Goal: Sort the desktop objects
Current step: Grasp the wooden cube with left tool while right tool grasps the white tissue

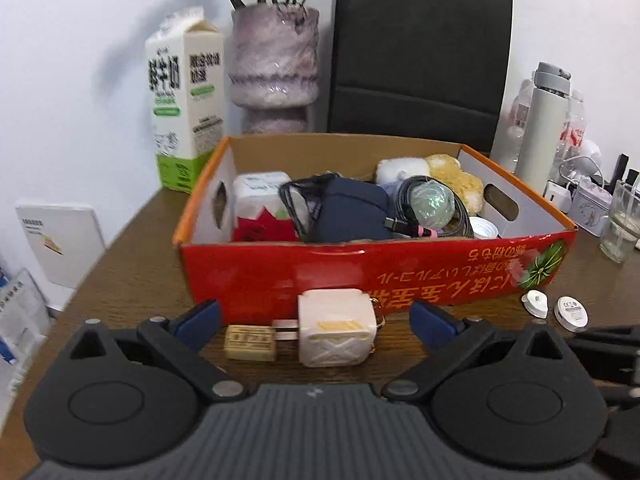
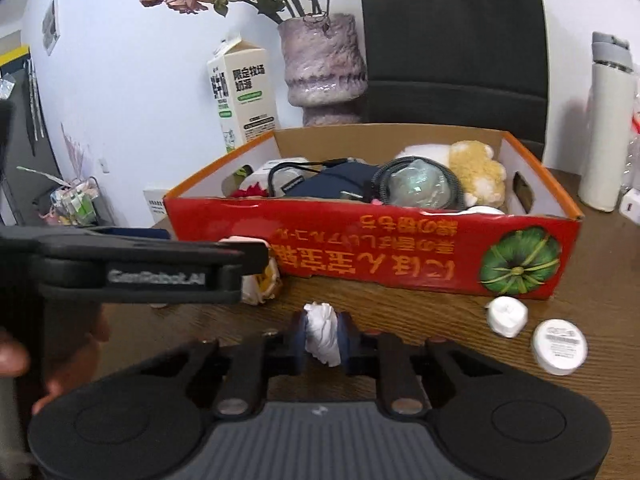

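Observation:
A red cardboard box (image 1: 280, 276) (image 2: 360, 248) with an orange rim stands on the wooden desk, packed with a dark pouch (image 1: 348, 212), a coiled cable (image 1: 460, 216), a shiny ball (image 2: 416, 188) and plush toys (image 2: 476, 172). In front of it lie a cream cube charger (image 1: 336, 326) and a small tan block (image 1: 250, 342), between the wide-apart fingers of my open left gripper (image 1: 316, 320). My right gripper (image 2: 322, 338) is shut on a crumpled white wad (image 2: 322, 332), just above the desk. Two white round discs (image 2: 506, 316) (image 2: 558, 346) lie to its right.
Behind the box stand a milk carton (image 1: 186, 116), a purple vase (image 1: 274, 68) with dried flowers, a black paper bag (image 1: 420, 56) and a white bottle (image 1: 540, 124). A glass (image 1: 622, 220) and small items crowd the right. The left gripper's body (image 2: 140, 268) and a hand fill the right wrist view's left.

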Demonstrator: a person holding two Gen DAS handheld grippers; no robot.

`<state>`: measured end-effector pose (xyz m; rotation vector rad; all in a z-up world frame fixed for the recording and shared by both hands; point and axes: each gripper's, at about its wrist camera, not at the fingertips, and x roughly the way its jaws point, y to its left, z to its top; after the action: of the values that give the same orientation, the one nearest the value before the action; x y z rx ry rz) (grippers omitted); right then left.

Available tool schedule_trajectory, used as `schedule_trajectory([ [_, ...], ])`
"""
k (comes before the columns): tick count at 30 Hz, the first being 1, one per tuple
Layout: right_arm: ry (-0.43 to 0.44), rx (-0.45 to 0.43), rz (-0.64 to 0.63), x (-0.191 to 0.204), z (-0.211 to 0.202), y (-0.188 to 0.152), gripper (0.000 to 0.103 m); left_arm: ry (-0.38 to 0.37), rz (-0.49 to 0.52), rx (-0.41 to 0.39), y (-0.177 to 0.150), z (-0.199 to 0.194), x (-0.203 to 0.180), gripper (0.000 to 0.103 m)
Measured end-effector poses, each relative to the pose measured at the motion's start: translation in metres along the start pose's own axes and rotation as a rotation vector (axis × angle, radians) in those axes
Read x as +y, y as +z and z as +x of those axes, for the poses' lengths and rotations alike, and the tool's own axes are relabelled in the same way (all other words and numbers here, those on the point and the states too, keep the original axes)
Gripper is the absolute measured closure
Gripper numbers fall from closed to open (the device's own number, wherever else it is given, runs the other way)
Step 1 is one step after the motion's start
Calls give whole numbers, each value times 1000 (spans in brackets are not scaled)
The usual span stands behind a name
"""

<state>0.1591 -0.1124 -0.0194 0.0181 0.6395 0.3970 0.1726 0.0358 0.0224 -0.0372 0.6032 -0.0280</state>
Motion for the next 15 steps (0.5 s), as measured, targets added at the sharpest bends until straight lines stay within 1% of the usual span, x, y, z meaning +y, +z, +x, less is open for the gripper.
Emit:
schedule_trajectory([
  [2,-18,-28,5,-3,-9,-2,88,-1,1,-17,-3,3,0,4],
  [3,-24,-33,11,-5,-11,-2,89,-9,4,-22,-6,3,-1,6],
  [5,-39,-48,22,-7,-16,-3,89,-39,21,-40,-13,0,-2,7],
  [7,-56,-60,29,-8,-21,-3,89,-35,49,-60,-18,-4,-5,10],
  [9,-69,-67,41,-8,-23,-3,89,-9,75,-80,-19,-5,-10,11],
  [10,-74,-77,48,-9,-24,-3,89,-2,83,-81,-19,-5,-12,15],
  [13,-107,-116,42,-7,-26,-3,89,-21,69,-68,-18,-2,-12,24],
  [14,-113,-128,33,-6,-28,-3,89,-23,64,-64,-17,-1,-11,28],
  [15,-116,-140,25,-4,-30,-4,89,-16,59,-58,-17,0,-11,36],
])
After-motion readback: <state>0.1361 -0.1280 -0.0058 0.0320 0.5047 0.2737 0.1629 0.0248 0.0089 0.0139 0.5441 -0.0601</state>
